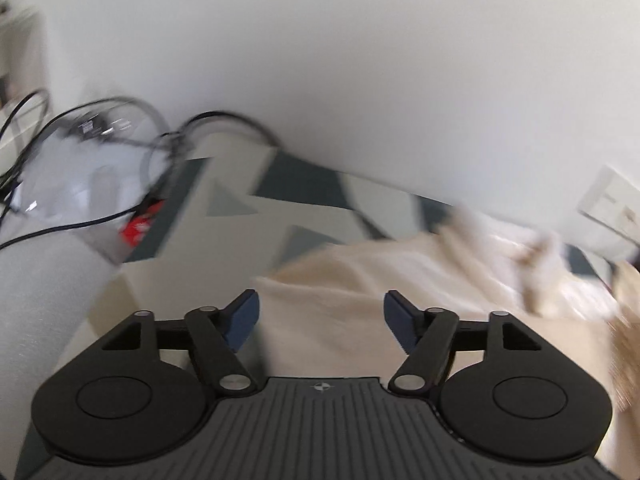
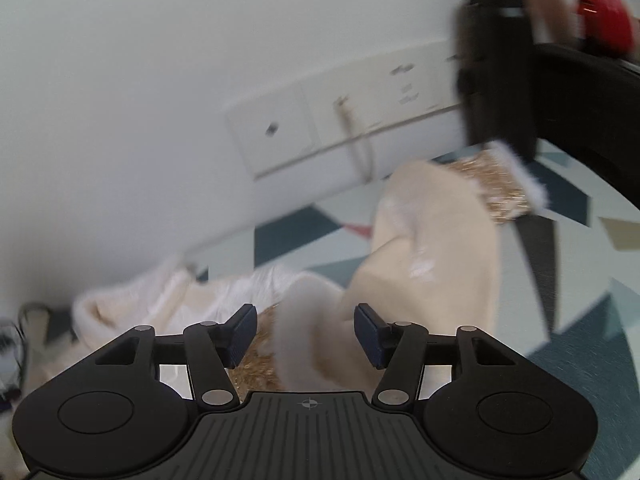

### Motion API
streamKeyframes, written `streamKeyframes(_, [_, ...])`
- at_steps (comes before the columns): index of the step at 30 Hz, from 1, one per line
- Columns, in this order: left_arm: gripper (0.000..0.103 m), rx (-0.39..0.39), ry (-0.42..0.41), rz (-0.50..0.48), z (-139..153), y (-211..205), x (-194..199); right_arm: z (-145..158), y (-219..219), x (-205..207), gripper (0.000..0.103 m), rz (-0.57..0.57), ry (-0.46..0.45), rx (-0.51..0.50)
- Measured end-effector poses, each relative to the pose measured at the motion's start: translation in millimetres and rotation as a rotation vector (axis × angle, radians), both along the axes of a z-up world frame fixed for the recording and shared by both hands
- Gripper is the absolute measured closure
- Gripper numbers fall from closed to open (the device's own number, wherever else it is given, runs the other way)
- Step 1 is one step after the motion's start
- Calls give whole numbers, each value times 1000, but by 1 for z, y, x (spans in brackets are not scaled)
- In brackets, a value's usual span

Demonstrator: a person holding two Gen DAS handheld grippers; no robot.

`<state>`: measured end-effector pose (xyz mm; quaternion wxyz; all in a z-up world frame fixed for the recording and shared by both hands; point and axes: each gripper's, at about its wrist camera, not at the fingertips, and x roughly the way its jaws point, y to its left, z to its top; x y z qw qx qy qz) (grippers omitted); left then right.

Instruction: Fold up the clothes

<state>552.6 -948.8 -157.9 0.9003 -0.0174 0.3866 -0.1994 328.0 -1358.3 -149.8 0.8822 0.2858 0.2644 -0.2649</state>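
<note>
A cream garment (image 1: 400,280) with gold trim lies on a patterned tabletop (image 1: 304,196). My left gripper (image 1: 320,318) is open over its near edge, with nothing between the fingers. In the right wrist view the same cream garment (image 2: 436,240) lies crumpled, with a gold and white fuzzy cuff (image 2: 500,184) at the far right. My right gripper (image 2: 306,334) is open above a fold of the cloth and gold trim, holding nothing. Both views are motion-blurred.
Black cables (image 1: 120,136) and a clear plastic item (image 1: 76,184) sit at the table's far left by the white wall (image 1: 360,60). A wall socket panel (image 2: 332,128) is behind the garment. A black object (image 2: 496,60) and red item (image 2: 600,8) stand at the upper right.
</note>
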Motion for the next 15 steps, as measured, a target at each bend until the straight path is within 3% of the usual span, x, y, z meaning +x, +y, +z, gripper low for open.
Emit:
streamKeyframes(2, [26,9,-5,-78,6,-18,-23,0,-9,-26,40,-90,-17,10])
streamKeyframes(8, [19,97,12,-261,-9,-79,-88,-31,-67,-91,43,-317,-14,146])
streamKeyframes(11, [18,175,20,-278,-20,-99,-112,-39,-100,-103,46,-375,-36,142])
streamKeyframes(15, [14,242,55,-262,-28,-109,-130,-42,-150,-87,45,-385,-57,81])
